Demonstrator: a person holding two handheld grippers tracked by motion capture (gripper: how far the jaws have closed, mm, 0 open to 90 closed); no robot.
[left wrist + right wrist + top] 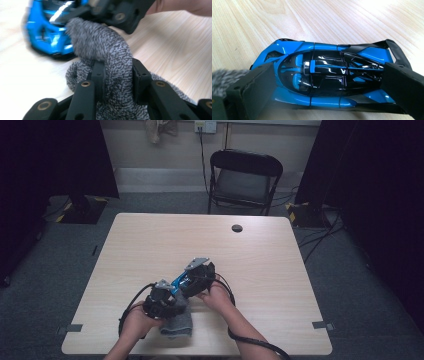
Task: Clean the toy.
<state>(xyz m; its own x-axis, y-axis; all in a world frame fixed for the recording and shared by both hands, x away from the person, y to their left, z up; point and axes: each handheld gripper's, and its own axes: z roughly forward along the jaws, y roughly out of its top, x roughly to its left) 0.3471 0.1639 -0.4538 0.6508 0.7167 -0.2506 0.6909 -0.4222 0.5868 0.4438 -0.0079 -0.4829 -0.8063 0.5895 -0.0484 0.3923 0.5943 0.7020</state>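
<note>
Both hand-held grippers met near the front of the wooden surface (150, 240) in the high view, the left hand-held gripper (162, 302) over a grey cloth (177, 324), the right hand-held gripper (197, 277) on a blue toy car (178, 282). Left gripper view: jaws pinched a fold of cloth (110, 57). Right gripper view: jaws, wide apart, clamped the car (324, 77) nose and tail; no writing was legible.
</note>
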